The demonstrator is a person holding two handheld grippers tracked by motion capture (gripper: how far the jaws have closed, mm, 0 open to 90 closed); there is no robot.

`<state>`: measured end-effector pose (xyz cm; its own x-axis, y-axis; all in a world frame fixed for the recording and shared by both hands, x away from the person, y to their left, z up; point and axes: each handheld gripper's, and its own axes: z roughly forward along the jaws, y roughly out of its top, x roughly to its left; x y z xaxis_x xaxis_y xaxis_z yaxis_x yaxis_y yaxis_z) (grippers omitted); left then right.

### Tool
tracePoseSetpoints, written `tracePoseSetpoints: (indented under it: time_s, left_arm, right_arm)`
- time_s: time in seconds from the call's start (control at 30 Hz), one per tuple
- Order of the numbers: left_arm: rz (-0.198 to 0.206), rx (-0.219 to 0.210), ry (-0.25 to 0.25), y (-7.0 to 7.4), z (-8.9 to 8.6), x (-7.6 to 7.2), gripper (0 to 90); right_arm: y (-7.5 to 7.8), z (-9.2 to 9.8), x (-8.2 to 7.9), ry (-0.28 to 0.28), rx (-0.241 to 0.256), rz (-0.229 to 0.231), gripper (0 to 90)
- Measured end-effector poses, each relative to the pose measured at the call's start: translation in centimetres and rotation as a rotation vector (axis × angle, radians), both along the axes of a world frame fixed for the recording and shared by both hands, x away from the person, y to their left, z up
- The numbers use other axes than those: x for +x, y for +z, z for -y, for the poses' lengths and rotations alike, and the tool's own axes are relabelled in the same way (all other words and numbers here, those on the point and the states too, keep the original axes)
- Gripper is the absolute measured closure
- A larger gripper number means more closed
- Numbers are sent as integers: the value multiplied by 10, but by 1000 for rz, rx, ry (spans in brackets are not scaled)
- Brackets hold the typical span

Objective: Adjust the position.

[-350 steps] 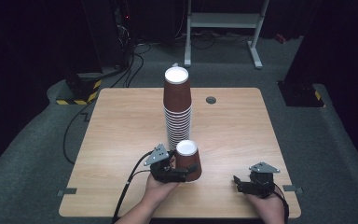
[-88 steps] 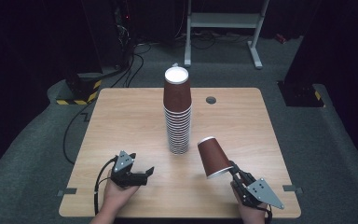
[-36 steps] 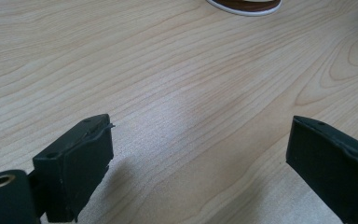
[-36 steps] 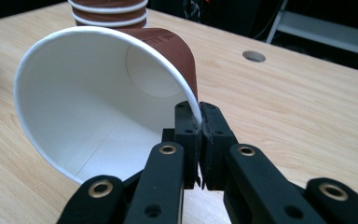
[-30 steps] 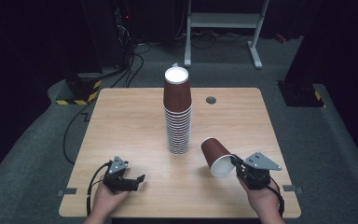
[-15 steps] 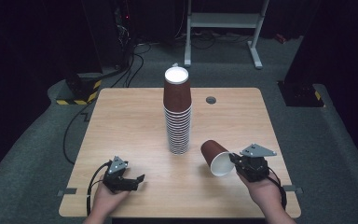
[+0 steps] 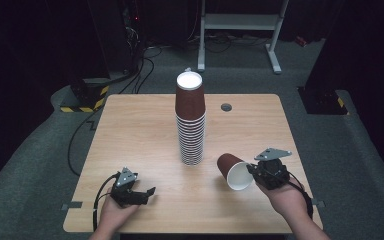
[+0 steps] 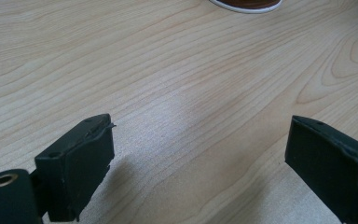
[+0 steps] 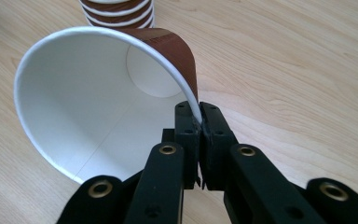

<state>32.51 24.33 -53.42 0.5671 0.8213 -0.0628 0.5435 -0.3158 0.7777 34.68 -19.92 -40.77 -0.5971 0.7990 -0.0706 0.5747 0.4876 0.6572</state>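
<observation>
1. The paper cup, in the high view, lies tipped on its side near the counter's front right, open mouth toward the person, just beside the tall cup stack at the middle. The right hand-held gripper has it by the rim. The left hand-held gripper sits low at the front left, well apart from both, carrying nothing.
2. In the left hand-held gripper view, the jaws stand wide apart over bare wood; the base of the stack shows at the top edge.
3. In the right hand-held gripper view, the jaws are pinched tight on the cup's white rim, 1 inside and 1 outside the wall.
4. Judged from this: 1 cup is off the stack and in hand, but not yet set down upright. What is left seems to be righting it, releasing it, and then the remaining cups.
</observation>
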Motion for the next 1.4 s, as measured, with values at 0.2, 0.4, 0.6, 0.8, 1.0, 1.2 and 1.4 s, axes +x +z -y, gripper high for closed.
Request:
tracePoseSetpoints:
  time_s: [0.2,0.4,0.6,0.8,1.0,1.2,1.4]
  left_arm:
    - [-3,-4,-4,0,0,0,91]
    - [-4,-6,-7,0,0,1,94]
    - [-1,-4,-8,0,0,1,94]
    - [-3,-8,-10,0,0,1,95]
    - [-2,-6,-13,0,0,1,98]
    - [-5,-3,-14,0,0,2,100]
    - [-5,-4,-12,0,1,1,103]
  right_arm:
    - [3,1,5,3,-43,-40,865]
    - [7,1,10,29,-67,-106,865]
    - [8,-1,13,44,-105,-145,864]
    - [11,3,16,36,-121,-188,864]
    - [14,5,20,25,-146,-217,864]
    - [15,9,24,0,-173,-254,864]
    - [20,10,25,-1,-199,-316,864]
